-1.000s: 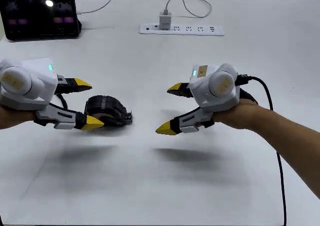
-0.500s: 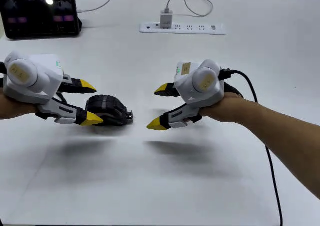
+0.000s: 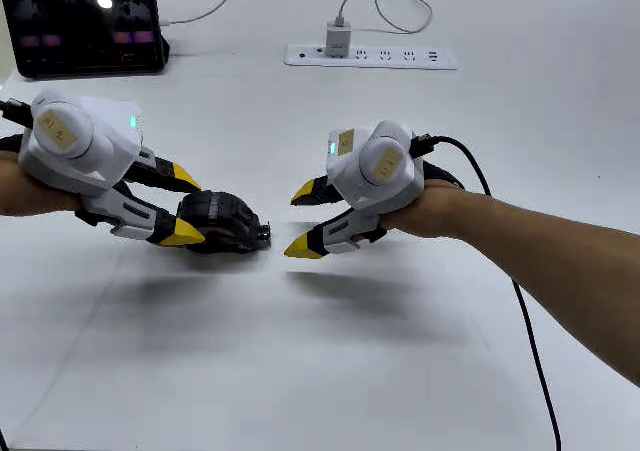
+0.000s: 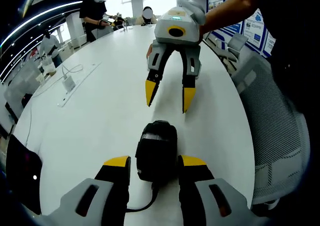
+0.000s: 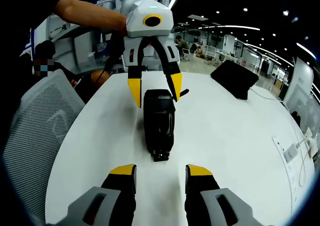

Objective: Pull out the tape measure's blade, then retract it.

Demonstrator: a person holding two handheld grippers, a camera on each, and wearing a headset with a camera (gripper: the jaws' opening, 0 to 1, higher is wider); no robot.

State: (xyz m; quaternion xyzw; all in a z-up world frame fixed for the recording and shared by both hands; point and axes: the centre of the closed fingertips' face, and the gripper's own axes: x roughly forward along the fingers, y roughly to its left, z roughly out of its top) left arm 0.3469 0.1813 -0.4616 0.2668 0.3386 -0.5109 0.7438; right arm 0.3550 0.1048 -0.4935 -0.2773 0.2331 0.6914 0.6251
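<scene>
The left tool straddles the black rubber-cased tape measure with open jaws; its blade tip points at the nearby right tool, open and empty

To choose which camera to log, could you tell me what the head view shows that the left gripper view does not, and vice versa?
Head view: the hook end of the tape measure, facing the right gripper, and that gripper's black cable. Left gripper view: a mesh chair and people at the table's far end. Both: the left gripper with the tape measure between its jaws, the right gripper open.
</scene>
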